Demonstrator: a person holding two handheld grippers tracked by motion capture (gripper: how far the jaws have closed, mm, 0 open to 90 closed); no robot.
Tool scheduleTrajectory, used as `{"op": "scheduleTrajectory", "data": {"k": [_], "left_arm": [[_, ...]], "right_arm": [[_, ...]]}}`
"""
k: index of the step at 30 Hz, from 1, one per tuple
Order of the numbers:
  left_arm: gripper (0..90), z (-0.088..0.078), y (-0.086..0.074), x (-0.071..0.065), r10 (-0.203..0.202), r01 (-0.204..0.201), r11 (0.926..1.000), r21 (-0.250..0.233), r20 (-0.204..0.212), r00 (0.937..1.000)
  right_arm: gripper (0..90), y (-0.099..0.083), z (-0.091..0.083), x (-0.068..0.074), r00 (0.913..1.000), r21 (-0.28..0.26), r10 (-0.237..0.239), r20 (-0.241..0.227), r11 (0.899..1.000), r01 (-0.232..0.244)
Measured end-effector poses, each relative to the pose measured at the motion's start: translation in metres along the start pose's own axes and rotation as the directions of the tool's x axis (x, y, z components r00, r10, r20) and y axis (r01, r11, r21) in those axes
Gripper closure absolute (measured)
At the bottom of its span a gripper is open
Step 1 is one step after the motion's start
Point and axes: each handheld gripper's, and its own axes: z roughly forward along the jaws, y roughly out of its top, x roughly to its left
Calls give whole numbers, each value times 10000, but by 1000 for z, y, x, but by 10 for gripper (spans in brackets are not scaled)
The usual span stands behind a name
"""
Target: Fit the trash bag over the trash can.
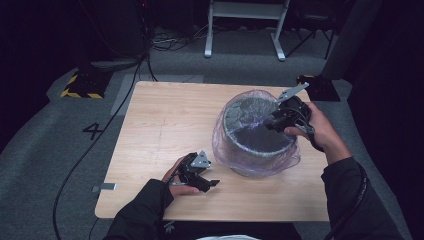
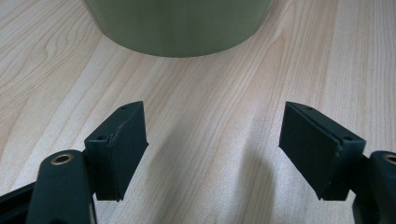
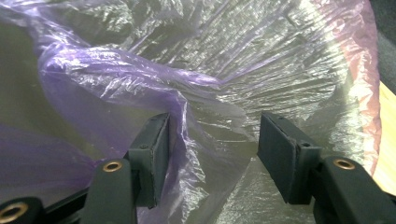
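Wooden table (image 1: pixel 165 120) carrying bin (image 1: pixel 257 131) at right | right tongs (image 3: pixel 212 140) half-open, straddling purple liner (image 3: pixel 140 88) fold, likely seating it | left tongs (image 2: pixel 212 149) resting wide open, empty, nearby.

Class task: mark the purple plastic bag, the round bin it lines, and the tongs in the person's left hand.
purple plastic bag (image 3: pixel 116 74), right gripper view, a crumpled fold.
round bin (image 1: pixel 250 147), high view, its side wall.
left tongs (image 2: pixel 212 149), left gripper view, midway between the open tips.
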Motion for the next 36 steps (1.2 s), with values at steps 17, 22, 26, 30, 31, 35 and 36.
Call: {"op": "scheduleTrajectory", "data": {"k": [17,22,26,30,31,35,36], "left_arm": [[226,2,-2,-2,54,-53,9998,178,-43,10000],[219,3,-2,-2,79,-77,9997,218,-72,9999],[216,3,-2,-2,62,-61,9997,216,-52,10000],[217,4,-3,-2,112,-112,9995,286,6,9999],[216,5,-3,-3,106,-106,9995,293,15,9999],[216,4,-3,-3,126,-127,9994,307,28,9999],[216,4,-3,-2,136,-137,9995,294,35,9999]], "right_arm": [[394,6,18,-1,9960,678,-714,540,9954,677],[381,6,21,-1,9927,805,-874,836,9935,807],[361,7,22,1,9908,984,-1063,842,9903,979],[341,7,23,1,9888,1092,-1253,816,9872,1161],[329,8,24,1,9877,1165,-1366,764,9850,1272],[304,8,23,1,9875,1185,-1474,559,9830,1401],[302,8,22,1,9869,1099,-1523,532,9832,1458]]}}
